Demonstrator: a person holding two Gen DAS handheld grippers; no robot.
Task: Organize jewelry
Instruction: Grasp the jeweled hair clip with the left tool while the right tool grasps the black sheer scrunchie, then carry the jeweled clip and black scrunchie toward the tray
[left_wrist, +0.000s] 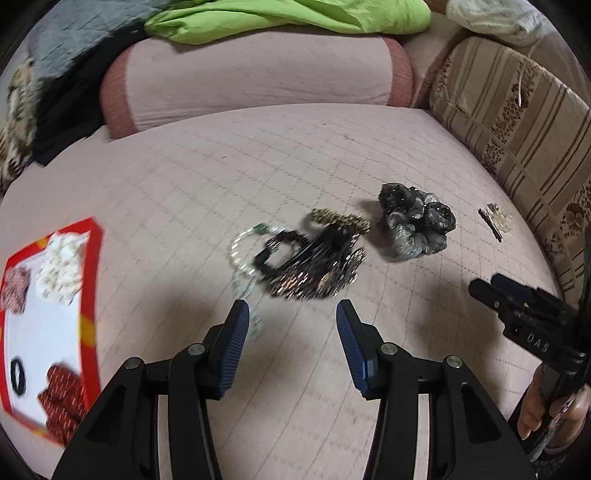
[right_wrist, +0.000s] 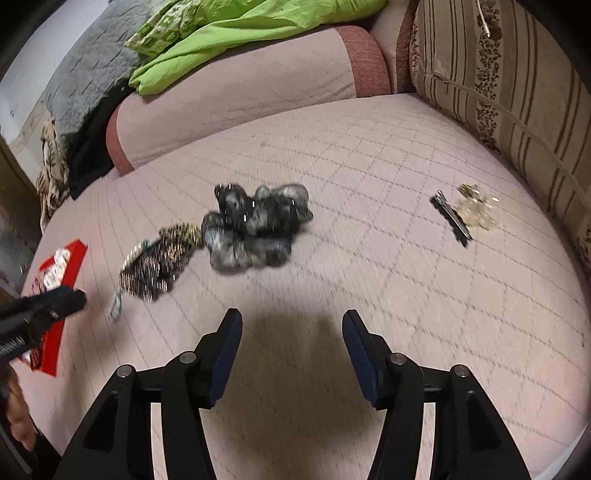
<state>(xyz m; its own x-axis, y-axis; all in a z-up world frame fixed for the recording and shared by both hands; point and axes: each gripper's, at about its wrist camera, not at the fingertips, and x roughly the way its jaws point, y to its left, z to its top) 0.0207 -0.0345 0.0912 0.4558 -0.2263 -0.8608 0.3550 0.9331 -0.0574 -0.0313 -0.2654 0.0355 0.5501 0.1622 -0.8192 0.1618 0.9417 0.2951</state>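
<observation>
pink bed (left_wrist: 207, 177) holds tangled jewelry (left_wrist: 306, 254) (blurred).

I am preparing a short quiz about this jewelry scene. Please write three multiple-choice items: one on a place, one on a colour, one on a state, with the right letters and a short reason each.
1. Where is the white beaded piece?
A. inside the red-rimmed box
B. on the striped cushion
C. between the fingers of the left hand-held gripper

2. What colour is the crumpled cloth at the back?
A. blue
B. bright green
C. orange

3. How do the right hand-held gripper jaws stand?
A. shut on the hair clip
B. shut on nothing
C. open and empty

Answers:
1 A, it lies on the box's white floor, within the red rim.
2 B, it shows bright green in both views.
3 C, bare quilted cover shows between the parted fingers, and the hair clip lies apart, far ahead.
</observation>
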